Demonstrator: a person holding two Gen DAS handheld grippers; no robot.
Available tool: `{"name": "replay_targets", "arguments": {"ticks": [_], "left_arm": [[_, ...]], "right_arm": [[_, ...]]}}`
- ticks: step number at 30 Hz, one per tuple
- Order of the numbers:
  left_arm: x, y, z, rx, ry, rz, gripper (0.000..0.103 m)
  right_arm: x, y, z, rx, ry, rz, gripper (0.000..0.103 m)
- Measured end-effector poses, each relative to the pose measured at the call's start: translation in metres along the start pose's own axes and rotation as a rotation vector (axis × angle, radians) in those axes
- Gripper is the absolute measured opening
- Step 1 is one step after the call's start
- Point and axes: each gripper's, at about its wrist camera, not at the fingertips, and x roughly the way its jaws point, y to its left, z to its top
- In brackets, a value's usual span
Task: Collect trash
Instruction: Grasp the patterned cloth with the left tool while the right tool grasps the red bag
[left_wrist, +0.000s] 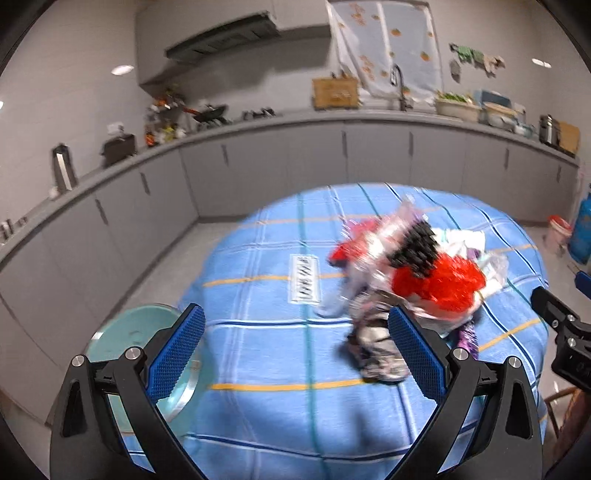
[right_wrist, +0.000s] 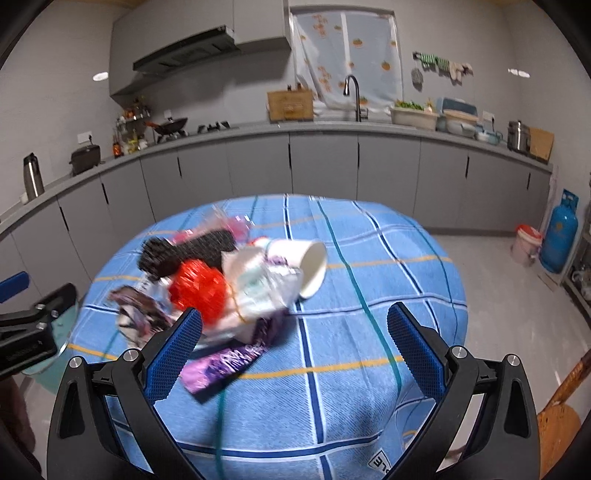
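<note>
A heap of trash (left_wrist: 413, 273) lies on a round table with a blue checked cloth (left_wrist: 266, 354): red crinkled plastic (right_wrist: 197, 291), a black ridged piece (right_wrist: 184, 253), a tipped white paper cup (right_wrist: 308, 266), a purple wrapper (right_wrist: 225, 363) and printed wrappers. My left gripper (left_wrist: 295, 347) is open and empty, above the table left of the heap. My right gripper (right_wrist: 293, 347) is open and empty, just right of the heap. A teal bin (left_wrist: 140, 332) stands off the table's left edge.
Grey kitchen counter (right_wrist: 295, 129) with cabinets runs along the back wall, with sink tap, pans and basins. A blue gas cylinder (right_wrist: 559, 236) and a small bucket (right_wrist: 526, 243) stand on the floor at right. A wooden chair (right_wrist: 557, 424) is at lower right.
</note>
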Motion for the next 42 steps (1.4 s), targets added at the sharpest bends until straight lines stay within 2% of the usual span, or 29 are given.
{"name": "replay_targets", "arguments": {"ticks": [8, 9, 10, 11, 12, 13, 18, 22, 27, 30, 34, 39, 42], "left_arm": [[0.048, -0.039, -0.01, 0.047, 0.063, -0.077, 0.095], [0.052, -0.041, -0.011, 0.05, 0.072, -0.089, 0.089], [0.056, -0.042, -0.014, 0.058, 0.086, -0.106, 0.077], [0.06, -0.045, -0.016, 0.064, 0.099, -0.121, 0.072], [0.062, -0.045, -0.018, 0.066, 0.107, -0.133, 0.062], [0.064, -0.046, -0.019, 0.066, 0.119, -0.156, 0.048], [0.056, -0.037, -0.022, 0.053, 0.122, -0.214, 0.013], [0.038, -0.02, -0.018, 0.032, 0.09, -0.215, 0.011], [0.014, 0.001, -0.012, 0.028, 0.027, -0.152, 0.011], [0.012, 0.014, -0.012, 0.013, 0.016, -0.121, 0.011], [0.009, 0.03, -0.006, -0.006, -0.005, -0.091, 0.011], [0.012, 0.042, -0.007, -0.025, -0.001, -0.091, 0.011], [0.014, 0.046, -0.01, -0.032, 0.01, -0.09, 0.011]], "right_arm": [[0.018, -0.019, -0.008, 0.035, 0.031, -0.03, 0.098], [0.02, -0.02, -0.009, 0.035, 0.033, -0.032, 0.098], [0.021, -0.021, -0.01, 0.035, 0.035, -0.034, 0.098], [0.021, -0.022, -0.01, 0.035, 0.04, -0.033, 0.098], [0.021, -0.021, -0.011, 0.036, 0.043, -0.031, 0.098], [0.021, -0.021, -0.011, 0.037, 0.044, -0.029, 0.098], [0.021, -0.016, -0.012, 0.029, 0.043, -0.016, 0.098], [0.019, -0.007, -0.011, 0.016, 0.038, 0.009, 0.098], [0.018, 0.01, -0.01, -0.013, 0.036, 0.037, 0.097], [0.02, 0.015, -0.003, -0.02, 0.018, 0.03, 0.095], [0.022, 0.028, 0.013, -0.03, -0.017, 0.073, 0.089], [0.03, 0.053, 0.022, -0.088, -0.027, 0.13, 0.081], [0.045, 0.063, 0.023, -0.113, 0.0, 0.145, 0.068]]}}
